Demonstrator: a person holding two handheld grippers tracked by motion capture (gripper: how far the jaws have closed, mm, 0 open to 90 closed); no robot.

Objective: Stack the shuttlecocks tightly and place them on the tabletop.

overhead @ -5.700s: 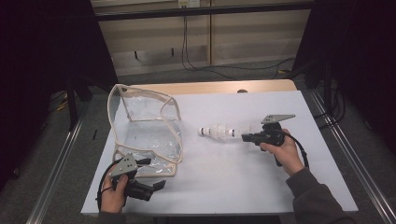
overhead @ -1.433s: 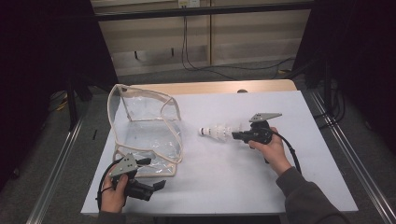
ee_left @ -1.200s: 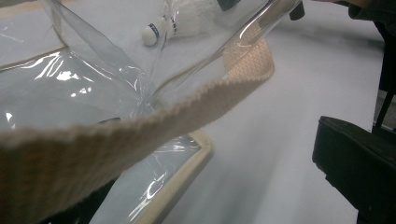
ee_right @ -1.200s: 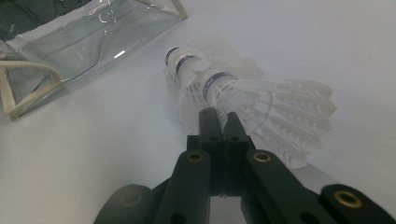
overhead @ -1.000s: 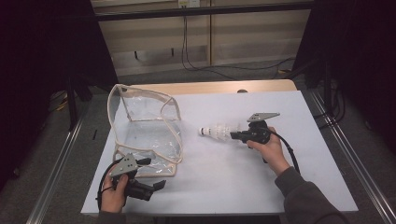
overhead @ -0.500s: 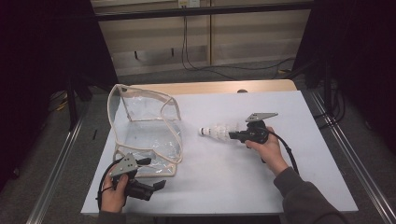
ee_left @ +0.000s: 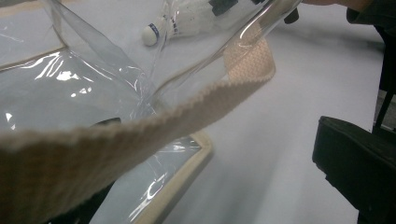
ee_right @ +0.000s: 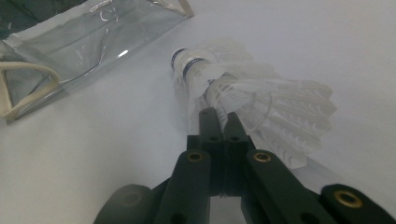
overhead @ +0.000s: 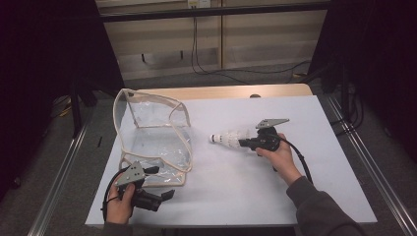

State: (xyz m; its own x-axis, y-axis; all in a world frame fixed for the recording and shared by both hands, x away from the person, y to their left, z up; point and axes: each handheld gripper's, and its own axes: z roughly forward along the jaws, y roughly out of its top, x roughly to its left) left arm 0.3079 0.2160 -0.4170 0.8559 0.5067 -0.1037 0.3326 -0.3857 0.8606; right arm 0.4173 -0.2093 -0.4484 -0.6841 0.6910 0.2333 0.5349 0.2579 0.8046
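At the desk's [overhead: 295, 196] near-left corner, the left hand-held gripper [overhead: 164, 195] hovers beside the clear bag [overhead: 152, 140]; its jaw state cannot be told. To the right, shuttlecocks [overhead: 228, 138] lie lengthwise, cork tip toward the bag, feathers pinched in the closed right hand-held gripper [overhead: 244, 143].

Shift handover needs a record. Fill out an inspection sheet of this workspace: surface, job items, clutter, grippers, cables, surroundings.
Surface: white table top, wooden strip along its far edge.
Job's things: stack of white shuttlecocks lying mid-table, cork end toward the clear plastic bag; bag stands open at the left, beige trim.
Clutter: nothing seen.
Grippers: right gripper has jaws shut on the feather end of the shuttlecocks; left gripper sits at the bag's near corner with the beige trim between its jaws, jaw state cannot be told.
Cables: one trails from each gripper; more hang by the back wall.
Surroundings: metal rails on both sides, dark curtains, grey floor.
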